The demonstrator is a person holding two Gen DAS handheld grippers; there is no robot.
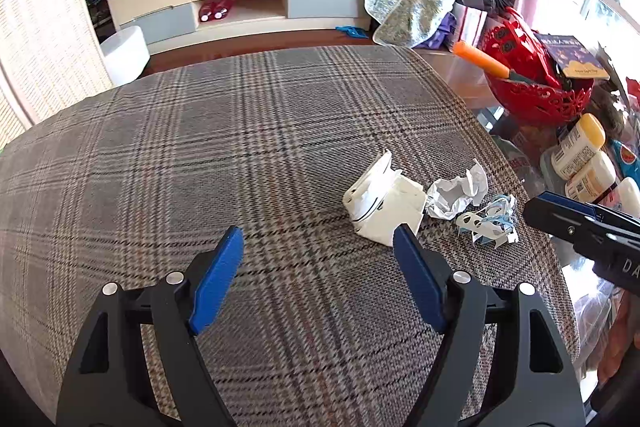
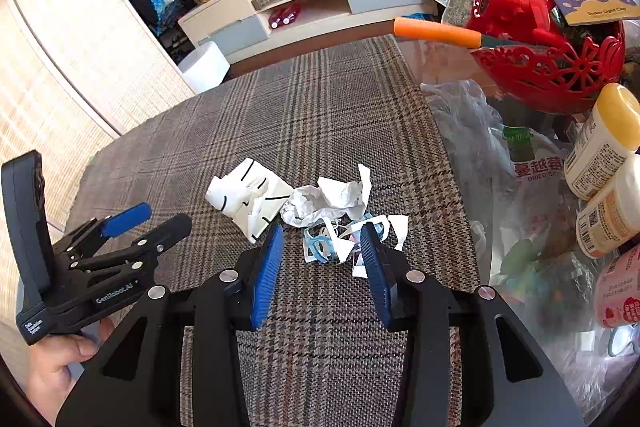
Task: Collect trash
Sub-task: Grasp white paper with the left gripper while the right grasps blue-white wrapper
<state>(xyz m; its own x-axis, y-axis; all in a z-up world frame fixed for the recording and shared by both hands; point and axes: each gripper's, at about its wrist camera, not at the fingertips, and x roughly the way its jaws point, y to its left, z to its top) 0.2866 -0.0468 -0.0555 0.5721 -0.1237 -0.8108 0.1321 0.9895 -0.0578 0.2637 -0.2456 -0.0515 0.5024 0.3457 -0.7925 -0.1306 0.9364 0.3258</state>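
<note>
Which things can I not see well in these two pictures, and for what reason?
- Left wrist view: right gripper cut off by the right edge, so the state of its jaws is unclear.
- Right wrist view: blue-and-white scraps partly hidden behind the right gripper's fingers.
- Right wrist view: jars cropped by the right edge.
- Both views: no trash bin visible.

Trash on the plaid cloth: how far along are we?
Nothing looks collected yet. The folded white carton, crumpled paper and blue-and-white scraps all lie on the cloth. Both claws are open and empty; the right claw flanks the scraps. All three remain.
</note>
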